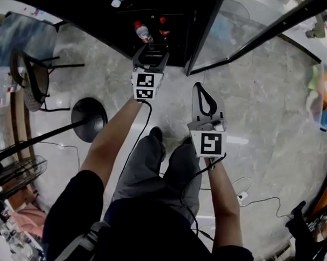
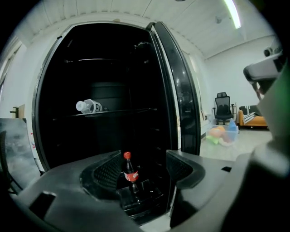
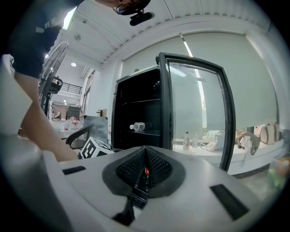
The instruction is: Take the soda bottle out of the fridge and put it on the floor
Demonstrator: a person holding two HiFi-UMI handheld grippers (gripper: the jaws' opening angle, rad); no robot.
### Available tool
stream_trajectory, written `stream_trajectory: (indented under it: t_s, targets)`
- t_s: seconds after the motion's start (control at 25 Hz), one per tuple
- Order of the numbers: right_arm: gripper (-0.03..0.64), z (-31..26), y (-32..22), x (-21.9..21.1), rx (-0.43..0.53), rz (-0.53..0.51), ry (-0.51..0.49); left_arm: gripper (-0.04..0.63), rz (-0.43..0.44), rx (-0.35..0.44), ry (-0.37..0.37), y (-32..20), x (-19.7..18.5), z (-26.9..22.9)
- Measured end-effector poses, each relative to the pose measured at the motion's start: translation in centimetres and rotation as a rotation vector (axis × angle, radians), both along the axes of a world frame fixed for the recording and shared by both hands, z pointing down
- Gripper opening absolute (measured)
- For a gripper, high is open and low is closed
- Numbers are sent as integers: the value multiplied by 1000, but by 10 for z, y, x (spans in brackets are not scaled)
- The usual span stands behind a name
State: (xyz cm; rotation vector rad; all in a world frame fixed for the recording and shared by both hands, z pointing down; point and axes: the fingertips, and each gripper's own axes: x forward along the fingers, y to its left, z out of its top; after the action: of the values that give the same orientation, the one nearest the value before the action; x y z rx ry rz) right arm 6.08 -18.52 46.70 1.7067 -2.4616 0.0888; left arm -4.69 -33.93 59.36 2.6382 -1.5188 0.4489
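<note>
Well, the soda bottle point(image 2: 130, 174) stands upright at the bottom of the open fridge point(image 2: 50, 95), red cap up and red label round its dark body. It rests on something dark and ridged that I cannot make out against the black interior. My left hand-held gripper point(image 2: 144, 166) has its jaws spread wide. The bottle shows in the gap between them but sits farther in, with neither pad touching it. From the head view this left hand-held gripper point(image 1: 151, 50) reaches to the fridge's lower edge. The red and pale shapes just beyond it in the dark are too small for me to sort out. My right hand-held gripper point(image 3: 145, 165) holds nothing, and its jaws are drawn together to a thin slit. Through that slit only a speck of the bottle's red point(image 3: 146, 171) shows. In the head view it point(image 1: 202, 91) hangs lower and nearer my legs, over the grey floor point(image 1: 262, 104). Higher up, a clear bottle point(image 2: 88, 106) lies on its side on a shelf, its label unreadable. The glass door point(image 2: 183, 104) stands swung open to the right, its upper end cut off by the frame. The fridge's back wall is lost in shadow.
</note>
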Motion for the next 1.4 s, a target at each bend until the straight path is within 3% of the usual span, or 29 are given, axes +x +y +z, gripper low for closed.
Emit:
stream_trajectory:
  t_s: [0.24, 0.44, 0.68, 1.04, 1.4]
  targets:
    - [18, 35, -9, -1, 19, -1, -18, 304, -9, -39, -38, -35, 8, 64]
    - [18, 54, -10, 3, 25, -2, -54, 311, -56, -96, -26, -65, 9, 108]
    - [18, 68, -19, 6, 69, -17, -66, 319, -60, -100, -40, -107, 26, 138]
    - [18, 84, -25, 8, 93, -42, -101, 336, -143, -154, -33, -147, 19, 187]
    - [18, 107, -33, 17, 101, -23, -121, 342, -116, -133, -73, -185, 27, 205]
